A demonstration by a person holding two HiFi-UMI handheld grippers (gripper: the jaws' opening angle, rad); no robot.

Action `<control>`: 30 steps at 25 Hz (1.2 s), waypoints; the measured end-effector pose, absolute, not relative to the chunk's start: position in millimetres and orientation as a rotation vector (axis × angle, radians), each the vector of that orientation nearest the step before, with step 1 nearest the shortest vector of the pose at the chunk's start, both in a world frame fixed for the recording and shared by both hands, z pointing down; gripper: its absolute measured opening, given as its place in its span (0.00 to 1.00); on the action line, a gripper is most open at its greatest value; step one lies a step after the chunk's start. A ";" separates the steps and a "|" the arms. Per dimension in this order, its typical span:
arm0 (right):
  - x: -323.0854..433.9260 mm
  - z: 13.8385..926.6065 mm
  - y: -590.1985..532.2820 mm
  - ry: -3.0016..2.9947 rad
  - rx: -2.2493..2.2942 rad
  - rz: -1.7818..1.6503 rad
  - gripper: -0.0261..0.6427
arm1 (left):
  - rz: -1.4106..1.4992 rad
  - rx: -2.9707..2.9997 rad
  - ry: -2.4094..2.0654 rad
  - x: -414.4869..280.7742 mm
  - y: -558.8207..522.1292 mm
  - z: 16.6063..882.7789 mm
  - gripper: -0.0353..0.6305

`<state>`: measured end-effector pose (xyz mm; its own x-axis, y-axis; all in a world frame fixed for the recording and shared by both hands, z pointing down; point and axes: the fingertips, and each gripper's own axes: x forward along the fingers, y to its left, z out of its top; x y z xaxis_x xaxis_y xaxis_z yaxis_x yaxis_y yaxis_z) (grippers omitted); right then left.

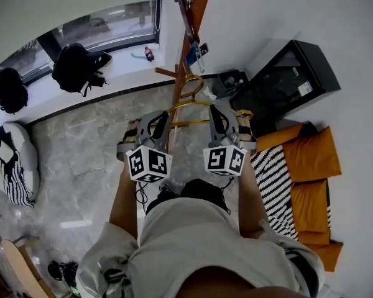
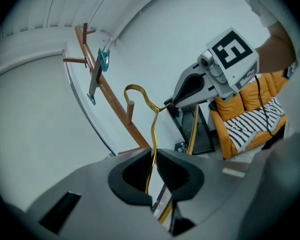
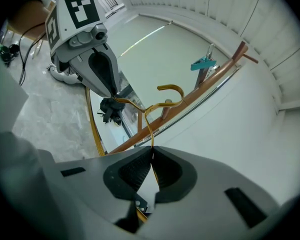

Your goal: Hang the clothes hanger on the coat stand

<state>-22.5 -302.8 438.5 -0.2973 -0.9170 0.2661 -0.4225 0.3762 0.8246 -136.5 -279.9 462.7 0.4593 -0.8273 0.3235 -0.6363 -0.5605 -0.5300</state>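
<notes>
A gold wire clothes hanger (image 1: pixel 189 104) is held level between both grippers, in front of the wooden coat stand (image 1: pixel 185 48). My left gripper (image 1: pixel 160 121) is shut on the hanger's left shoulder wire (image 2: pixel 152 144). On the right shoulder wire (image 3: pixel 151 134), my right gripper (image 1: pixel 219 117) is shut too. The hook (image 2: pixel 137 91) curls up beside a short peg (image 2: pixel 130 109) on the slanted pole (image 2: pixel 110 96). I cannot tell whether the hook (image 3: pixel 170 89) touches the stand (image 3: pixel 190 101). A teal tag (image 3: pixel 204 64) hangs higher on the pole.
A black cabinet (image 1: pixel 286 82) stands right of the stand, with orange cushions (image 1: pixel 311 160) and a striped cloth (image 1: pixel 273 185) nearer me. Two black backpacks (image 1: pixel 78 67) (image 1: pixel 9 89) and a bottle (image 1: pixel 149 53) sit on the window ledge. A white beanbag (image 1: pixel 12 160) lies at far left.
</notes>
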 end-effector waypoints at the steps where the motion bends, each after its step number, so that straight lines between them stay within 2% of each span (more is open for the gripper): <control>1: -21.8 439.3 -304.3 -1.879 1.163 -0.825 0.06 | -0.790 -2.390 1.242 -135.9 -281.5 463.7 0.11; 30: -32.0 456.0 -350.2 -1.931 1.077 -0.839 0.06 | -0.847 -2.357 1.354 -145.8 -325.5 477.9 0.11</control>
<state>-32.0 -350.2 456.0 -0.3580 -0.8857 0.2956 -0.3888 0.4292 0.8152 -145.8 -325.5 477.9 0.3842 -0.8567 0.3441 -0.6839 -0.5144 -0.5173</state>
